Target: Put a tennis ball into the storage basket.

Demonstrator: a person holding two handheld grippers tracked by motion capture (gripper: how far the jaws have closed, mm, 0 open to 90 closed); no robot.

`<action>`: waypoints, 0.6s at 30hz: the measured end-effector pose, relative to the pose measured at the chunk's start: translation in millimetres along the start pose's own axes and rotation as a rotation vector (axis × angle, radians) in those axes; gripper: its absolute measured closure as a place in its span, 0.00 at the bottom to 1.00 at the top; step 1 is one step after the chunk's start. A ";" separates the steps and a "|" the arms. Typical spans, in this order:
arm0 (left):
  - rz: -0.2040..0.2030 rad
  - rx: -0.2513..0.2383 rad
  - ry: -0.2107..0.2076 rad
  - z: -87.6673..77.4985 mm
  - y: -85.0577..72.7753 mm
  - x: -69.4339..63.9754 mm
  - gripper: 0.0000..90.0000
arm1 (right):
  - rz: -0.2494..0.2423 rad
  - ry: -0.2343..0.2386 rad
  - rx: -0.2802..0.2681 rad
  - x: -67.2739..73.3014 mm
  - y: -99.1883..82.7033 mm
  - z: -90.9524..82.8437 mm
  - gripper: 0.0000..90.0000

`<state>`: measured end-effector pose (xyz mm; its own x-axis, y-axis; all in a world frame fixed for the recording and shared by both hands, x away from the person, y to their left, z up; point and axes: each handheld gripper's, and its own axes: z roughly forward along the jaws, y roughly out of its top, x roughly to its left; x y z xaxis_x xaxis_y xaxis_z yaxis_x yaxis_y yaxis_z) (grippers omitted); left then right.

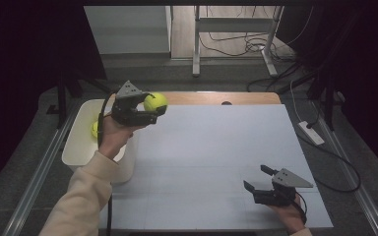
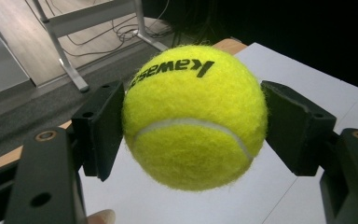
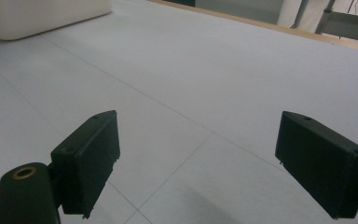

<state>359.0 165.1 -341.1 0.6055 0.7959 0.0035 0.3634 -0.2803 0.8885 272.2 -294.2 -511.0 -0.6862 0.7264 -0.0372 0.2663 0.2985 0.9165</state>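
Yellow tennis ball clamped between the black jaws of the left gripper, held aloft at upper left of the high view

White table spans the centre; a white bin sits at its left edge, below and just left of the raised ball, with a second yellow ball inside; at lower right the right gripper hovers low over the tabletop, jaws spread wide with nothing between them

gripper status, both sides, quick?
Left gripper: shut on the fuzzy yellow-green tennis ball, held in the air.
Right gripper: open, nothing between the jaws, low over the white table.
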 end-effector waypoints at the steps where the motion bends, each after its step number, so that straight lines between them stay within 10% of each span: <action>1: -0.003 -0.002 0.001 -0.7 -0.4 0.4 0.30 | -0.001 -0.001 0.001 0.1 0.0 0.0 0.15; 18: -0.012 -0.012 0.025 -13.3 -4.4 7.9 0.30 | -0.003 -0.005 0.003 0.3 0.1 0.2 0.15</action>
<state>352.7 179.8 -338.9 0.5830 0.8124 0.0037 0.3625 -0.2642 0.8938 272.2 -293.8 -511.0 -0.6839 0.7284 -0.0418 0.2661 0.3024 0.9153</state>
